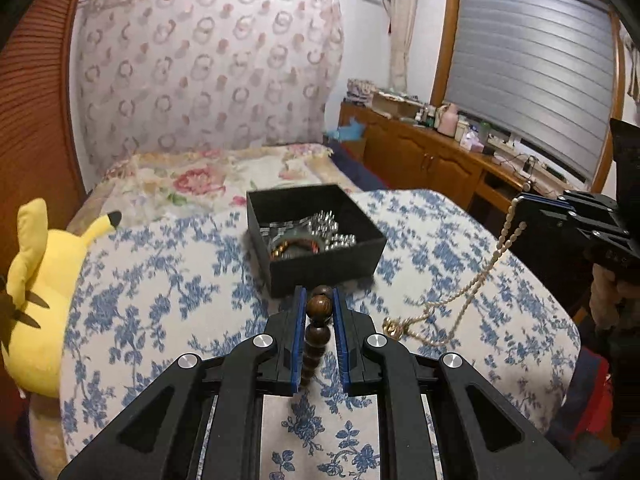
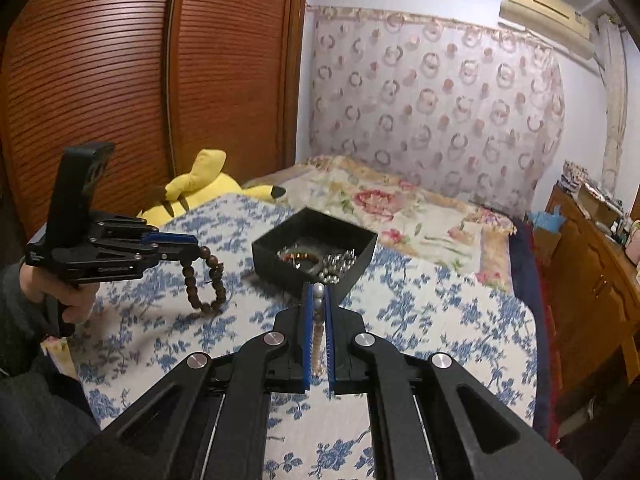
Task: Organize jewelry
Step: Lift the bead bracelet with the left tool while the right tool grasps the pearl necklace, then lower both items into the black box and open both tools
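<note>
- Bedroom setup: your work surface was the blue-floral bedspread (image 1: 168, 304), with a slatted wooden wardrobe (image 2: 120, 80) filling the upper left of the right wrist view and a shuttered window (image 1: 532, 72) upper right of the left wrist view.
- Black box (image 1: 320, 264) sat centre frame in both views, open, already holding some jewelry: silvery pieces and what looked like a bangle. Exact contents too tangled to sort out.
- Your left gripper (image 1: 320, 300) was clamped on the wooden bead bracelet (image 1: 318, 336). In the right wrist view it hung as a loop from the pads, its lowest beads touching or just above the cloth; couldn't tell which.
- Your right gripper (image 2: 319, 300) was closed on the pearl necklace (image 1: 460, 288), pinched near one end. The rest trailed down to lower centre-right of the left wrist view and lay on the bedspread beside a small gold pendant or clasp (image 1: 394, 326).
- Handling, my read: both pieces light and limp. Bracelet beads are hard, round and likely slick, so grip across a bead rather than on the cord. The necklace is fine, will swing, and its trailing end could snag the box rim, so take it near the middle or lift high.
- Hard to see: the necklace's held end was mostly hidden between the pads. Yellow plush toy (image 1: 36, 292) at the left edge was cut off. Your hand (image 2: 68, 300) showed only partly, lower left.
</note>
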Motion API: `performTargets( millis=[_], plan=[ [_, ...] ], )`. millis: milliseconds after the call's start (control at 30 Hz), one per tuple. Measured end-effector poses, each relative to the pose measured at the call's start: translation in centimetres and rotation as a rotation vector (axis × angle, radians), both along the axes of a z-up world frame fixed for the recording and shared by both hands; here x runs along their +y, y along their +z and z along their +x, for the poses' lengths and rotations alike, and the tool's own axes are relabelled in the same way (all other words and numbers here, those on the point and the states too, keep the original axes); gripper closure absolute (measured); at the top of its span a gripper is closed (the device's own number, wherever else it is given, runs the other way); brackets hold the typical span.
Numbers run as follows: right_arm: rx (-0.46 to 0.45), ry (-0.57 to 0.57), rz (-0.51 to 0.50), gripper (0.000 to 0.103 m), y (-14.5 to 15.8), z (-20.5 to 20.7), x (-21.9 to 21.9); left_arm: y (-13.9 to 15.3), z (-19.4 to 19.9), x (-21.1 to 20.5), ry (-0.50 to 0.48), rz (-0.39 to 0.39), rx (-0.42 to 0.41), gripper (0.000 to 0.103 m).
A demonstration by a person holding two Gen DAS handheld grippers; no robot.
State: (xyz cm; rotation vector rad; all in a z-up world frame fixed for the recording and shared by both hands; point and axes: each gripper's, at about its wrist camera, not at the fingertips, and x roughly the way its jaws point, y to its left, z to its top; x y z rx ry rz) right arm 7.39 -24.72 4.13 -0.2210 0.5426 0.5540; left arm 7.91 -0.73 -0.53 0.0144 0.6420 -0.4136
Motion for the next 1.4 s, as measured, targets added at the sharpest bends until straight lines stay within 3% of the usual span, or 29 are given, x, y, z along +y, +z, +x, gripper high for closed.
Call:
performTargets(
  millis=[600,933,1167,1400],
  plan=[
    [-0.129,-0.005,0.026,0.097,6.3,1.9,1.5,3.0,1.7,-0.6,0.024,0.026,-0.069,0.091],
    [-0.196,-0.030,0.030,0.097,9.8,6.2,3.7,4.6,4.9,-0.4,0.048,0.031,-0.091,0.091],
    [-0.170,-0.033,-0.014,0.097,9.0,9.6,6.0,4.2,7.1,-0.7,0.066,0.051,-0.069,0.091],
    [-0.062,-0.035,-0.070,0.097,4.7,11.8,7.2,4.2,8.2,-1.0,0.069,0.059,-0.062,0.091]
  ],
)
